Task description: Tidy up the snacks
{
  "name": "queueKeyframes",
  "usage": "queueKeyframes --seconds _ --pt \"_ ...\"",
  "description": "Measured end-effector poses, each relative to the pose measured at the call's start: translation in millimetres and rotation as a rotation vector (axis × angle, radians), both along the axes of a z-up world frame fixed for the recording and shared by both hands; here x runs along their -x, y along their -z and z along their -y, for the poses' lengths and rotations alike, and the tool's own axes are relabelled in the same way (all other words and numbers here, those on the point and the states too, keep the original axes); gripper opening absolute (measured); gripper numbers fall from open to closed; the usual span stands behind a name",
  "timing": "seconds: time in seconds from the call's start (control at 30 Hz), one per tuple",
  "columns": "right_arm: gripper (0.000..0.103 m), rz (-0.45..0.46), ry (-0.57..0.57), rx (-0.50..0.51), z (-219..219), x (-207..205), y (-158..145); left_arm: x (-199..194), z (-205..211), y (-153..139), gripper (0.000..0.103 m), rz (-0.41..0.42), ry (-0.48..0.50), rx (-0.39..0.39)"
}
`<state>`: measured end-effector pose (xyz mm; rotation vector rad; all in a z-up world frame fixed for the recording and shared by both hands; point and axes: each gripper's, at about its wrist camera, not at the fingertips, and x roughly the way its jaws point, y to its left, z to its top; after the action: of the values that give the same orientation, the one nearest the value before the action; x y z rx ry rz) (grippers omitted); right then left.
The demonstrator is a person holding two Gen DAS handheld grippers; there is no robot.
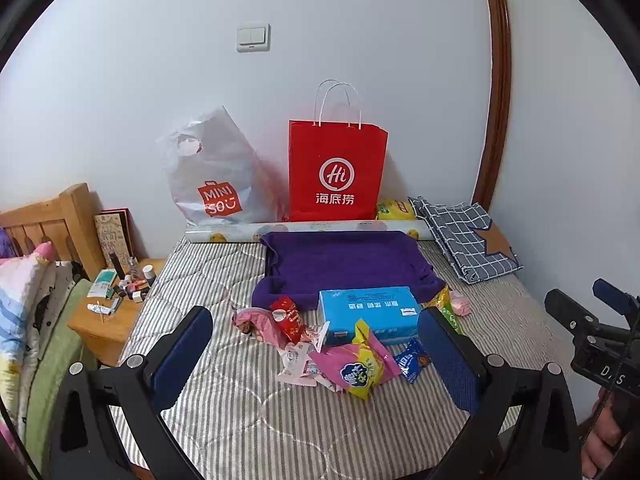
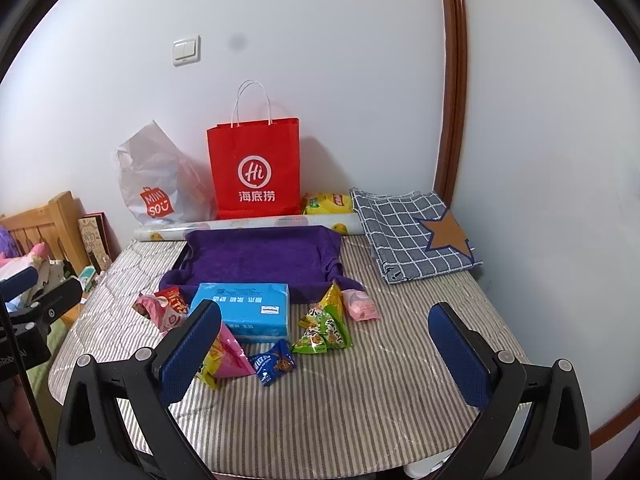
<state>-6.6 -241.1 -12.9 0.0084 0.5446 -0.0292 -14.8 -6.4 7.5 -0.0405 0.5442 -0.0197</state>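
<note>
Two grippers, left (image 1: 316, 344) & right (image 2: 325, 330), both wide, empty. 1 blue box (image 2: 244, 308), 1 purple tray (image 2: 260, 256), 2 bags: red bag (image 2: 254, 172), white bag (image 2: 156, 184).

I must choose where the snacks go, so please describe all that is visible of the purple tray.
The purple tray is a shallow, rectangular, open tray that looks covered in soft purple cloth. Its front wall sags outward. It lies flat on the striped bed cover, empty inside. A patterned roll lies right behind it. The blue tissue pack sits against its front edge, with snack packets around that.
</note>
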Motion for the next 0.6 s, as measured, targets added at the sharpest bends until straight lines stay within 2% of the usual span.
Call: queueKeyframes --seconds 0.6 --pt "0.102 0.019 -0.007 -0.006 -3.4 4.1 -3.1 0.1 0.4 3.8 0.103 -0.007 0.0 -0.001"
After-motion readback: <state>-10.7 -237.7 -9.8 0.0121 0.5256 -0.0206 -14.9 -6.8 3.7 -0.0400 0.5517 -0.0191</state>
